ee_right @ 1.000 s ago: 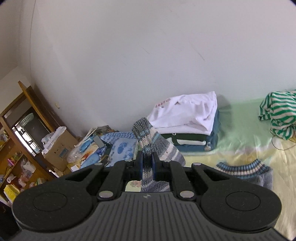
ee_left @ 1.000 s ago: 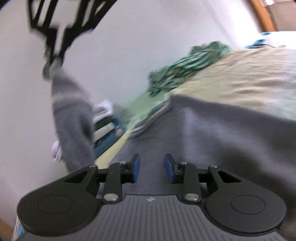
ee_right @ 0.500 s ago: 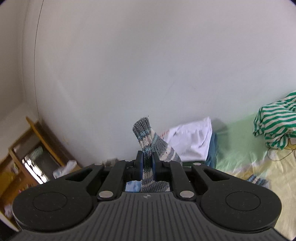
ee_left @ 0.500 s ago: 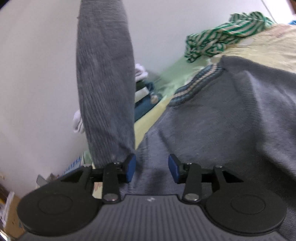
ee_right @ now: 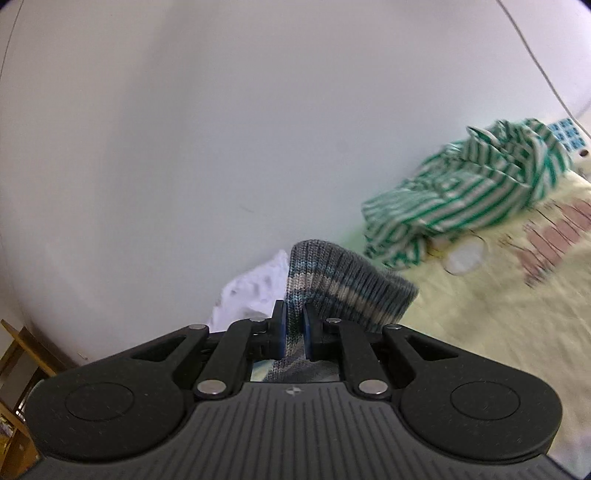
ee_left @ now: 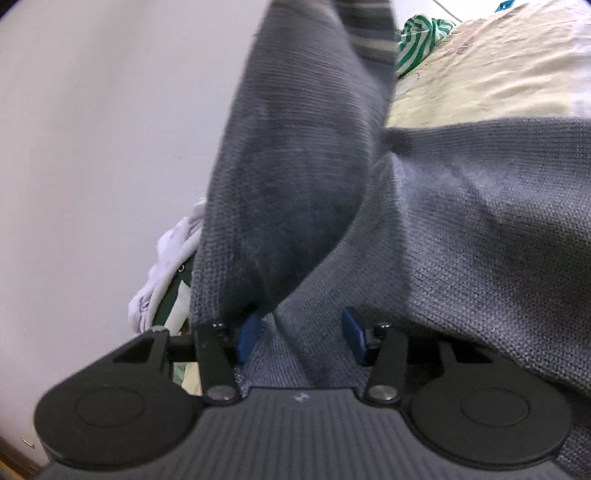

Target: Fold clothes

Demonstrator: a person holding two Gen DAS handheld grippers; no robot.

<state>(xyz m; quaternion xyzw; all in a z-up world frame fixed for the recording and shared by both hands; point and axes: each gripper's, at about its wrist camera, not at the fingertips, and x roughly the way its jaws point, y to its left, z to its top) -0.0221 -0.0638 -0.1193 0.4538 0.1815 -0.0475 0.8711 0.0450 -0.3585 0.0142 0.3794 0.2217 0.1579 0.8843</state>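
Observation:
A grey knit sweater (ee_left: 480,221) lies spread on the bed and fills the right of the left wrist view. Its sleeve (ee_left: 295,147) rises steeply in front of the camera, up to a striped cuff (ee_left: 369,33). My left gripper (ee_left: 301,334) is low over the sweater near the sleeve's root. Its jaws stand apart, with knit fabric lying loosely between the blue pads. In the right wrist view my right gripper (ee_right: 293,326) is shut on the striped cuff (ee_right: 343,288), which folds over to the right above the fingers.
A crumpled green-and-white striped shirt (ee_right: 465,195) lies farther along the pale yellow bedsheet (ee_right: 498,314), by the white wall. A stack of folded clothes with a white top (ee_right: 251,291) sits just behind the cuff. A wooden shelf (ee_right: 14,354) stands at the lower left.
My right gripper has swung right and down with the cuff, drawing the sleeve across the left wrist view. The left jaws have widened over the sweater.

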